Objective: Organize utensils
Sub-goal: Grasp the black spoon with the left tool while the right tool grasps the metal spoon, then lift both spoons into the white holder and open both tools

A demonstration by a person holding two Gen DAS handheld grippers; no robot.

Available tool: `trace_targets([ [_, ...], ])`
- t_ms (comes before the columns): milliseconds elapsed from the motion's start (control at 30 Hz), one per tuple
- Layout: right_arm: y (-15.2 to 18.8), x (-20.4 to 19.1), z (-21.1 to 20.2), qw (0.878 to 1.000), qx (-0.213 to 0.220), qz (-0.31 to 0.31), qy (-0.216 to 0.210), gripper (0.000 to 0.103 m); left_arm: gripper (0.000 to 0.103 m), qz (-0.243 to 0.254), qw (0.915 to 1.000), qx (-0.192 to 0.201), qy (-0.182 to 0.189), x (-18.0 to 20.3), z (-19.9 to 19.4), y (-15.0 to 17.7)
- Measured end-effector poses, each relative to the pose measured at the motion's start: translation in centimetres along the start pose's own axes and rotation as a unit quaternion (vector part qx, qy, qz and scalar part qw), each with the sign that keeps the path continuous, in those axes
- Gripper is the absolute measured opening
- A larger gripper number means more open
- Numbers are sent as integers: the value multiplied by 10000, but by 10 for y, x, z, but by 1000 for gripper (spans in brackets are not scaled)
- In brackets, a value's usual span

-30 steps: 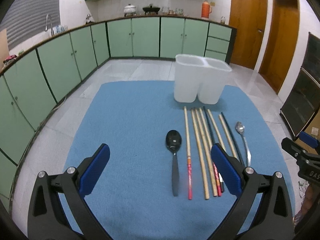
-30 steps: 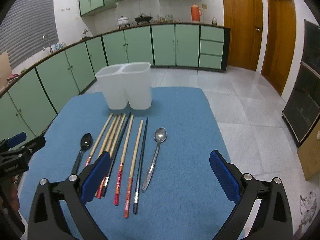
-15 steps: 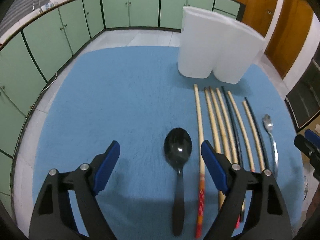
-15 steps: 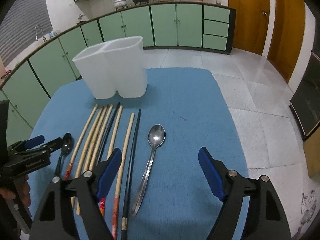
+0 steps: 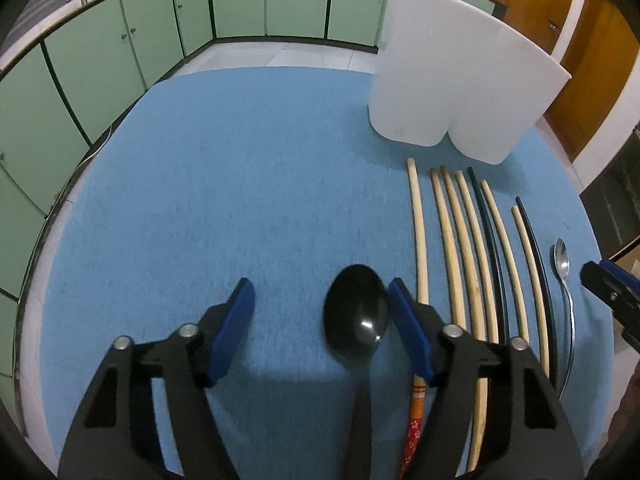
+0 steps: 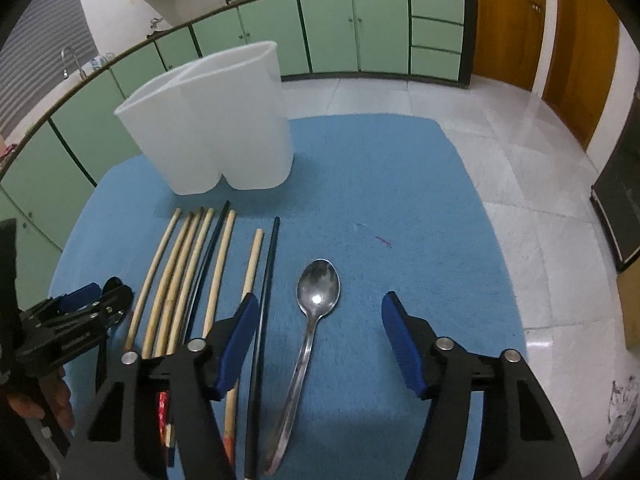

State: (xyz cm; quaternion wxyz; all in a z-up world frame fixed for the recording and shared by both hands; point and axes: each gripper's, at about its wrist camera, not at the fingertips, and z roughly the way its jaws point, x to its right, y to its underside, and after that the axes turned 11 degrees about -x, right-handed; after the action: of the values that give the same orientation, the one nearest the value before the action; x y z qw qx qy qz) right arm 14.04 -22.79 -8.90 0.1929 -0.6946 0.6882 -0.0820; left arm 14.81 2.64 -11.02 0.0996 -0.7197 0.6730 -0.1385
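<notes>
Both claws hang low with jaws spread wide: the left claw (image 5: 320, 304) beside the right claw (image 6: 318, 320), fingers pointing forward.

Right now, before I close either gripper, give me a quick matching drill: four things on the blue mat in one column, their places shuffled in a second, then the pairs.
Things
1. black spoon
2. metal spoon
3. white two-compartment holder
4. bamboo and black chopsticks

Places
A. at the far end of the blue mat
B. between the open fingers of the right gripper
C. lying in a row between the two spoons
D. between the open fingers of the left gripper

Pairs: 1-D, 2-B, 3-A, 4-C
</notes>
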Motion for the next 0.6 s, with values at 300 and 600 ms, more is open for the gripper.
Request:
trace_targets([
  [300, -11, 2, 26, 9991, -381, 192, -7, 52, 36, -41, 9999, 72, 59, 10, 1, 0],
  [600, -11, 2, 24, 9994, -304, 139, 10, 28, 34, 31, 9997, 172, 155, 16, -6, 8],
])
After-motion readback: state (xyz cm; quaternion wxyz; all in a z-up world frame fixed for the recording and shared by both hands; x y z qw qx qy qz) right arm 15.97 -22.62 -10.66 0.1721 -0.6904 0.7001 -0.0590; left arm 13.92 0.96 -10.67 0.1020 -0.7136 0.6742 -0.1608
